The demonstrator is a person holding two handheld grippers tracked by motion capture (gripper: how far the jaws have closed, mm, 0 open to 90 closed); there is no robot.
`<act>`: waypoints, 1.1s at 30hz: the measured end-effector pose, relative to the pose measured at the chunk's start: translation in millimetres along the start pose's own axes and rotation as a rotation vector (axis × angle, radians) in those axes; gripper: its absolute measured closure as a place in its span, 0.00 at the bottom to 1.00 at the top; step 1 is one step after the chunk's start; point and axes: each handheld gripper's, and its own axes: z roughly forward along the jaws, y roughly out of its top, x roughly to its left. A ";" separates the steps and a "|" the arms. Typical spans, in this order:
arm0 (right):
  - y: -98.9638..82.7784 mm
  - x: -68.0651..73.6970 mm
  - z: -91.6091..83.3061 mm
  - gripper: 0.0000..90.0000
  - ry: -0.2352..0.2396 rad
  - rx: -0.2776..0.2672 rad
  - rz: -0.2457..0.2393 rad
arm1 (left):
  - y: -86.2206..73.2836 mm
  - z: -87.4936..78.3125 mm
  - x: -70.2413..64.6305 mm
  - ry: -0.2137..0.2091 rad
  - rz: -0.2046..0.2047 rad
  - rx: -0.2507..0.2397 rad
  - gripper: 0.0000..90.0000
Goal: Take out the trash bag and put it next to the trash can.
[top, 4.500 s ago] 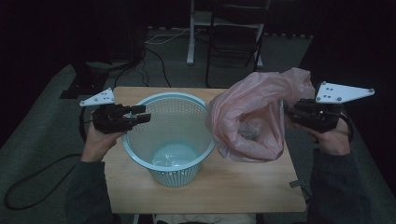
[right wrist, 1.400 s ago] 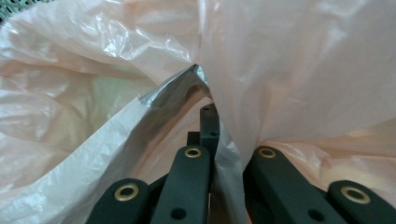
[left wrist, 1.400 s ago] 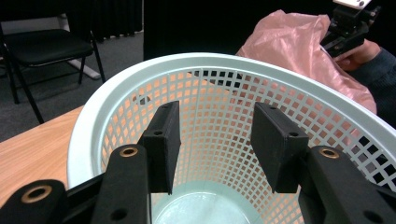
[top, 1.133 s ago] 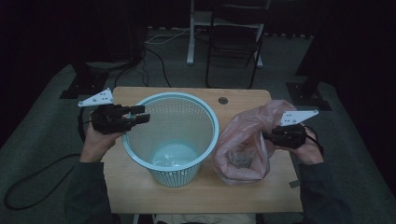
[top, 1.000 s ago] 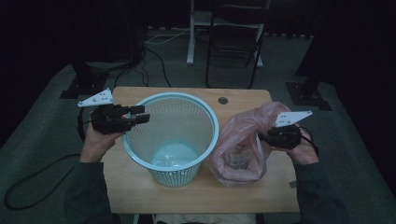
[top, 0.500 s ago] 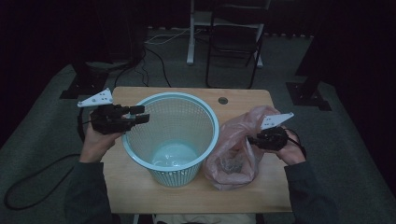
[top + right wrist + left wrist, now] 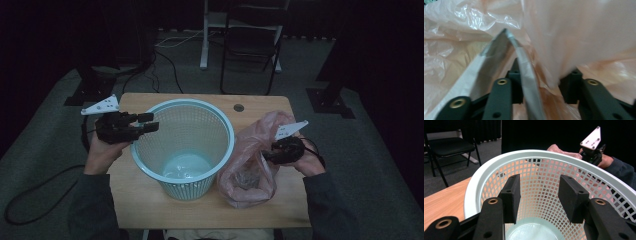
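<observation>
A: From the high view, a pale blue perforated plastic waste basket (image 7: pixel 184 150) is seen standing upright on the light wooden desk (image 7: pixel 150 210), its inside unlined. Just beside it, to the right, a crumpled pink translucent plastic bag (image 7: pixel 250 165) has been set down on the desk. The left hand-held gripper (image 7: pixel 146 123) is held at the basket's rim; the right hand-held gripper (image 7: pixel 267 155) is seen at the bag's upper part.

B: And from the left gripper view?

A: The left hand-held gripper's jaws are spread wide, with the rim of the basket (image 7: pixel 529 155) beyond them and nothing clamped.

B: The right gripper view?

A: The jaws there have just been opening; folds of the bag (image 7: pixel 579 35) are draped between them, but the pads are no longer pressed on the film.

B: Progress?

A: The bag is judged to have been delivered to the desk and released. Opening it and fitting it into the basket appears still to be done.
</observation>
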 end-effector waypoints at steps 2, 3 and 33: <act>-1.3 1.3 -7.6 0.61 -0.007 0.010 -0.004 | 0.2 0.3 -0.3 -0.002 0.002 0.000 0.58; -1.8 1.7 -10.2 0.59 -0.012 0.009 -0.009 | 0.3 0.4 -0.5 -0.002 0.002 0.000 0.58; -33.4 10.7 -85.7 0.42 -0.083 -0.047 -0.034 | 0.5 -1.1 -0.2 0.001 -0.002 -0.005 0.58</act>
